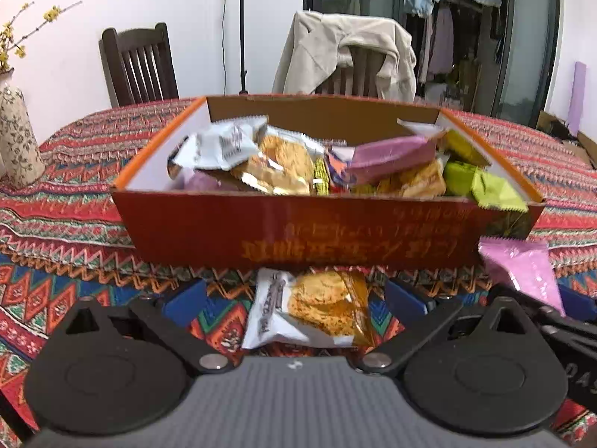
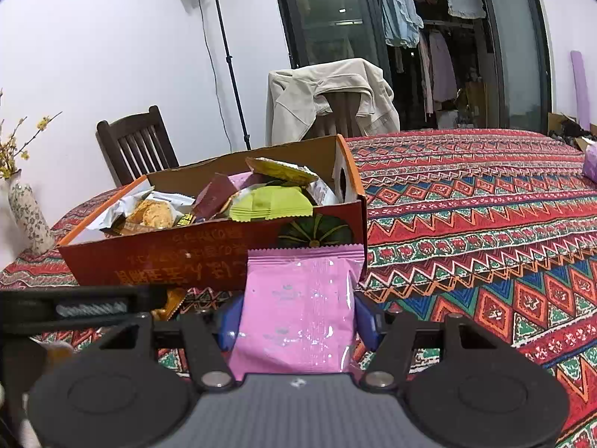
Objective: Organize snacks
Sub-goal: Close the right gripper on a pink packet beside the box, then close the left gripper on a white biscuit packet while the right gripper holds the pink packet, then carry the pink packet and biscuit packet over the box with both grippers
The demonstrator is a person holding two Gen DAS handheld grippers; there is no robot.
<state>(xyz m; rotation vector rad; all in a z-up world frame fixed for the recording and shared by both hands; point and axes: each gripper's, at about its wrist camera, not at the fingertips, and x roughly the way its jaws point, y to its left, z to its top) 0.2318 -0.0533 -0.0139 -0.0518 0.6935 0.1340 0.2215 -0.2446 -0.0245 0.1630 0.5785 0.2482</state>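
While my right gripper (image 2: 298,321) pinches the pink snack packet (image 2: 298,310) between its blue fingers (image 2: 367,323) just short of the red snack box (image 2: 175,257), my left gripper (image 1: 294,298) stands spread around a cracker packet (image 1: 309,310) lying on the patterned worktop (image 1: 59,246) at the box's six o'clock.

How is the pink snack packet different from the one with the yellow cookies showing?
The pink packet is plain pink, hiding its snack; the cookie packet is white with a clear window showing golden cookies. The pink packet stands up, pinched in the right tongs; the cookie packet lies flat on the tablecloth between the wide-open left tongs, untouched. Both are sealed and outside the red box.
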